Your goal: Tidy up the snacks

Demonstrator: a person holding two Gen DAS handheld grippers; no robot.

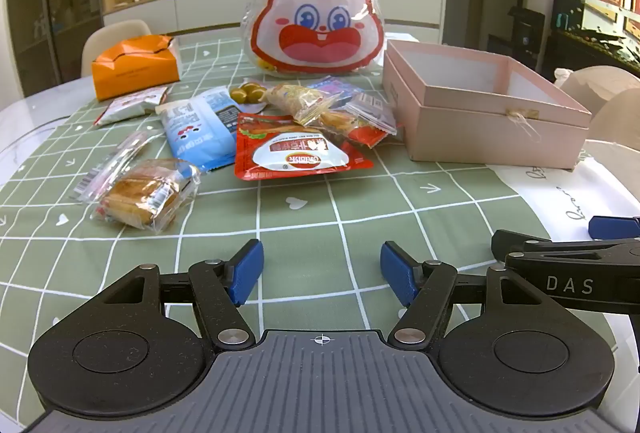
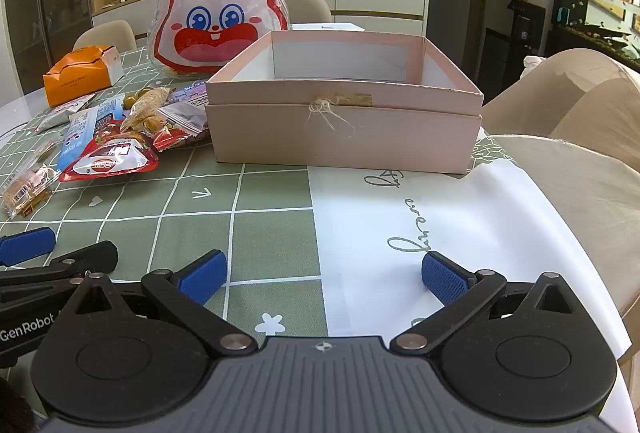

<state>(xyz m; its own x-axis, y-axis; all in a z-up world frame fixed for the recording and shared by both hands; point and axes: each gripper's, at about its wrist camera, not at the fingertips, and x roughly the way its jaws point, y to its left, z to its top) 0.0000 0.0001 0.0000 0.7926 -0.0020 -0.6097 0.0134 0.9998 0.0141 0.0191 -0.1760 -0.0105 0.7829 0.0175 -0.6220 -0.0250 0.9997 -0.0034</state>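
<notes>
Left gripper (image 1: pixel 322 271) low over the green checked tablecloth (image 1: pixel 304 229), fingers spread wide, holding nothing, right gripper (image 2: pixel 324 275) beside it, fingers spread too, snack packets (image 1: pixel 256 121) piled just left of the open pink box (image 2: pixel 344 113), box seemingly empty, rabbit-face bag (image 1: pixel 314 7) standing behind.

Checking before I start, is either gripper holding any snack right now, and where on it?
Nothing is held. The left gripper and right gripper are both open and empty.
</notes>
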